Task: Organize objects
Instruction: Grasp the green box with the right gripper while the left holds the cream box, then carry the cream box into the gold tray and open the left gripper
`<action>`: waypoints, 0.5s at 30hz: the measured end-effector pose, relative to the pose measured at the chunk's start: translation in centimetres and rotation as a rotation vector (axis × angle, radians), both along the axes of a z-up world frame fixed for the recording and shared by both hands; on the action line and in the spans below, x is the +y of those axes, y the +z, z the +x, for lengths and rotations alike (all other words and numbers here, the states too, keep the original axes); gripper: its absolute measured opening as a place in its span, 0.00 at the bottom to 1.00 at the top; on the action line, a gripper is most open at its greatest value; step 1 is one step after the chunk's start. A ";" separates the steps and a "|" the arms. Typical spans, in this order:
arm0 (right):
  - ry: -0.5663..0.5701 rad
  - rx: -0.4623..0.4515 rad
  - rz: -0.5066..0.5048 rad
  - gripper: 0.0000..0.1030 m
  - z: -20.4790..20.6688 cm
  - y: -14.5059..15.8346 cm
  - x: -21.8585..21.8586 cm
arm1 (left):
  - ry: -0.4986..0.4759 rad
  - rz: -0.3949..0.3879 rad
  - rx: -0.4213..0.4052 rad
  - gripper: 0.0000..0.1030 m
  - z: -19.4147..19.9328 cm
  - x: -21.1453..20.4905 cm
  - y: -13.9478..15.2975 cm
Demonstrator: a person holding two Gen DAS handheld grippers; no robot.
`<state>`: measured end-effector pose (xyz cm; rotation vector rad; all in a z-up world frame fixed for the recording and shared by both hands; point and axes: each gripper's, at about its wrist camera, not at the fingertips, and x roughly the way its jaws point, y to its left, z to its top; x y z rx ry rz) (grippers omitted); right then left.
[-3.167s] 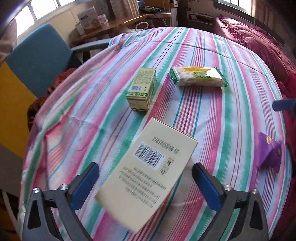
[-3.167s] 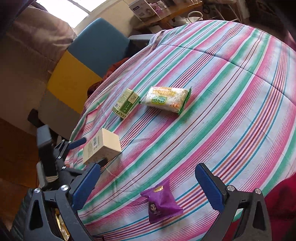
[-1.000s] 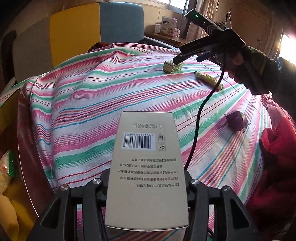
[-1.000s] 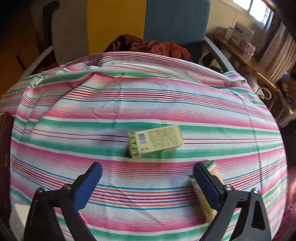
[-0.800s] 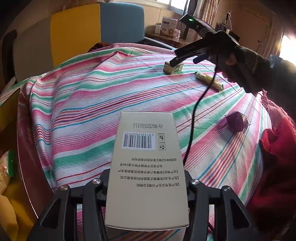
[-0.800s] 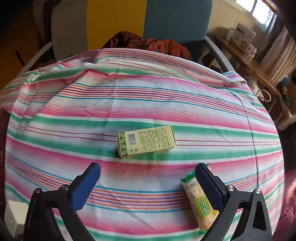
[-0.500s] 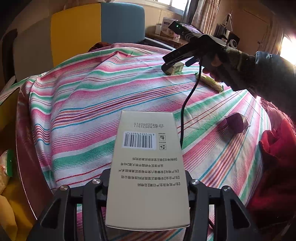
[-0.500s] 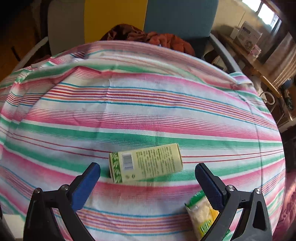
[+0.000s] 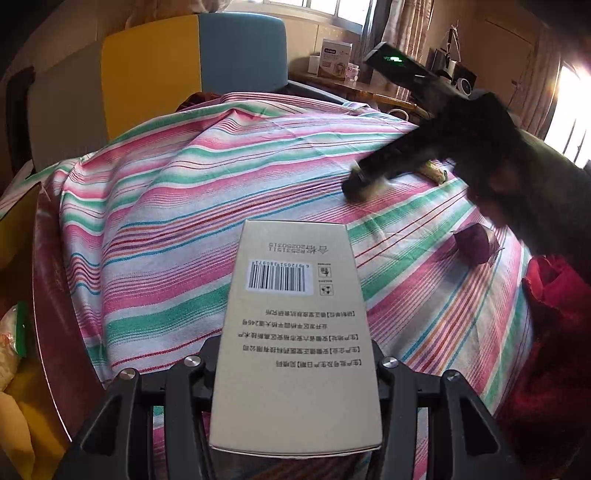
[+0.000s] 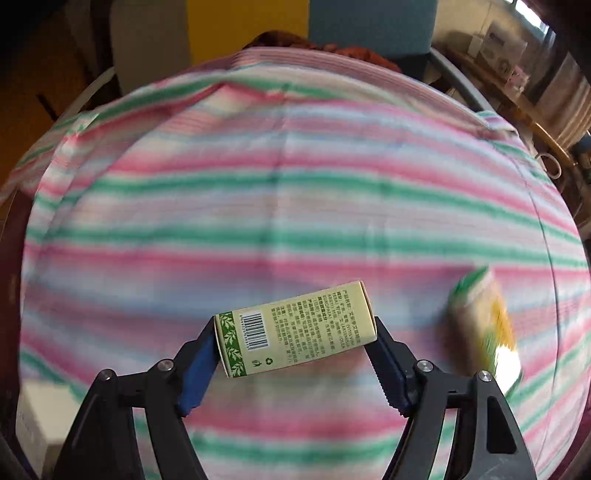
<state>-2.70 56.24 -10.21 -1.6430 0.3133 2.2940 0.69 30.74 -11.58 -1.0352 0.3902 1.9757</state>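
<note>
Meanwhile left gripper (image 9: 295, 369) clamping beige box (image 9: 295, 332), right gripper (image 10: 295, 354) pinching green box (image 10: 295, 328) endwise

The cream box (image 9: 295, 332) carries a barcode, and beyond it, toward its far end, a printed code that seems to read "R2531311 20250315". Its Chinese lines nearer the camera are too small to read. The green-trimmed carton (image 10: 295, 328) has a barcode, a recycling mark below it, and unreadable fine print.

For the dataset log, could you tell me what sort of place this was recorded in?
Probably a lived-in home room: a table under a striped cloth, a blue and yellow chair behind it, and a curtained window above a cluttered side desk.
</note>
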 end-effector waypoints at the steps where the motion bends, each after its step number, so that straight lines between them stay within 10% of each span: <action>1: 0.008 0.002 -0.015 0.74 0.9 0.0 -1.2 | 0.002 -0.001 0.001 0.49 0.0 0.0 0.0; 15: 0.019 0.069 -0.001 0.74 4.4 -0.5 -6.0 | 0.079 0.067 0.079 0.49 1.3 -2.9 6.0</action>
